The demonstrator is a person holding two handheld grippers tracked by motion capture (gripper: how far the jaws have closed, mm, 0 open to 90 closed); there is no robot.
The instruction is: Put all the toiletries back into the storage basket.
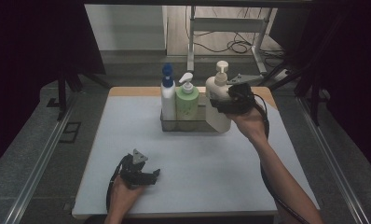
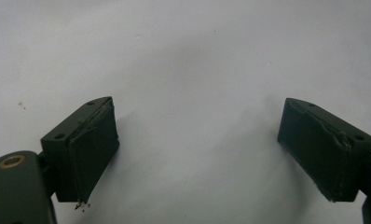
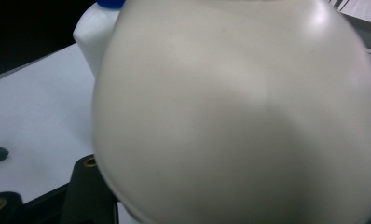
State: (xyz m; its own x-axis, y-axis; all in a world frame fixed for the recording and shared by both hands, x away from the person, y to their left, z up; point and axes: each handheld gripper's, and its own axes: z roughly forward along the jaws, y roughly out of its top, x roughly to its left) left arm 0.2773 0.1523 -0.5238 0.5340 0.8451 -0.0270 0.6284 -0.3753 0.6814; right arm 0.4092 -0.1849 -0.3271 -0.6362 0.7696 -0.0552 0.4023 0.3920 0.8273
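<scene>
We held the cream pump bottle (image 1: 217, 100) in the right gripper (image 1: 223, 103), jaws closed partway around its body, at the right end of the wire caddy (image 1: 183, 125) near the tabletop's (image 1: 127, 121) far edge. The left gripper (image 1: 151, 176) rested near the near edge, jaws wide apart with nothing between them.
</scene>
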